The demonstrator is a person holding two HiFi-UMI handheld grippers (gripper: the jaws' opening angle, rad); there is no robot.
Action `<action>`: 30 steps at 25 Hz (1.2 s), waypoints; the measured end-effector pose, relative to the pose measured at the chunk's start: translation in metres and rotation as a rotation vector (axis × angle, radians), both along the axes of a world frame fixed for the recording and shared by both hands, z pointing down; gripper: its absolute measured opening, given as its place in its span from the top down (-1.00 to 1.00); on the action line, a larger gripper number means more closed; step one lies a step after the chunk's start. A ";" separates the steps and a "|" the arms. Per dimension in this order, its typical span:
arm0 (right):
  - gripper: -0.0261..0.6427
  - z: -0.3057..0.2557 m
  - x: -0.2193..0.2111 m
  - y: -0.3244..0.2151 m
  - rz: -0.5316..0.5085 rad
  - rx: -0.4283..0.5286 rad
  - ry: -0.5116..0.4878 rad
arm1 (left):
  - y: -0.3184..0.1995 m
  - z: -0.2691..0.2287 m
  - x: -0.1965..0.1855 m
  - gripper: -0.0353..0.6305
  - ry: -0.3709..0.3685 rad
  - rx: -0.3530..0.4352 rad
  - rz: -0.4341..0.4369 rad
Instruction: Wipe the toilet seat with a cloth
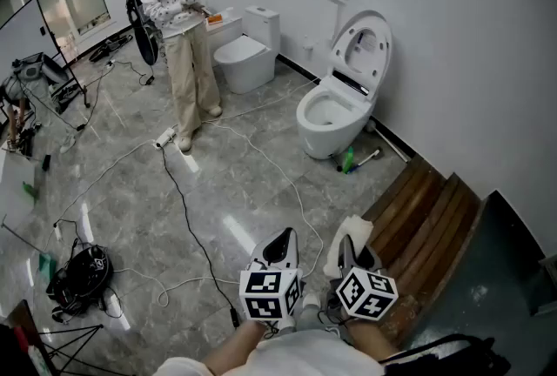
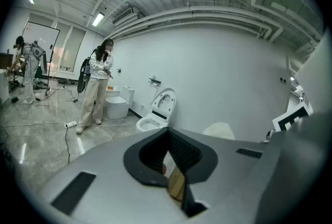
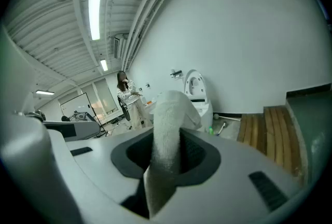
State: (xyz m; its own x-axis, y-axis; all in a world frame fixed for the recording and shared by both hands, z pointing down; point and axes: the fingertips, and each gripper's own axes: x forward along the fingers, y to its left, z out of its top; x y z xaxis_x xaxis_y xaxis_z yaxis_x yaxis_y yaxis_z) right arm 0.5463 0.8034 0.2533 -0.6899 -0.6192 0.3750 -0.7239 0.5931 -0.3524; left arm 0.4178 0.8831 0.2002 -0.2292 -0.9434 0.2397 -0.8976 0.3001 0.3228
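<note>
Left tool: jaws shut together, nothing between them.
Right tool: jaws clamped on white cloth; cloth stands up out of jaws, top end folded over.
Both tools: side by side, low in head view, well apart from toilet.
Toilet: against wall, lid raised.
Person: standing beside second toilet.
Cables: across floor.

Person far ahead-left of jaws, beside second toilet. Wooden steps just right of jaws. Cable trailing on floor ahead-left.
</note>
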 end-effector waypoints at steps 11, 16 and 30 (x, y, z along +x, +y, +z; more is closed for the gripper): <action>0.62 0.004 -0.029 -0.050 0.009 0.007 -0.010 | -0.042 0.007 -0.033 0.89 -0.008 -0.004 -0.012; 0.62 0.006 -0.053 -0.079 -0.010 -0.003 -0.016 | -0.070 0.008 -0.056 0.89 -0.007 -0.013 -0.026; 0.62 -0.007 -0.120 -0.207 -0.010 -0.007 -0.026 | -0.194 -0.004 -0.123 0.89 -0.019 -0.018 -0.032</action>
State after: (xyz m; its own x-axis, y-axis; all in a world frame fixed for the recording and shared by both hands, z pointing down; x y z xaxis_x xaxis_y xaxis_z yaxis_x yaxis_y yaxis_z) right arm 0.4266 0.5961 0.2462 -0.7057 -0.6095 0.3613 -0.7084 0.5980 -0.3749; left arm 0.2952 0.6893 0.1962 -0.2641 -0.9310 0.2521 -0.8935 0.3346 0.2996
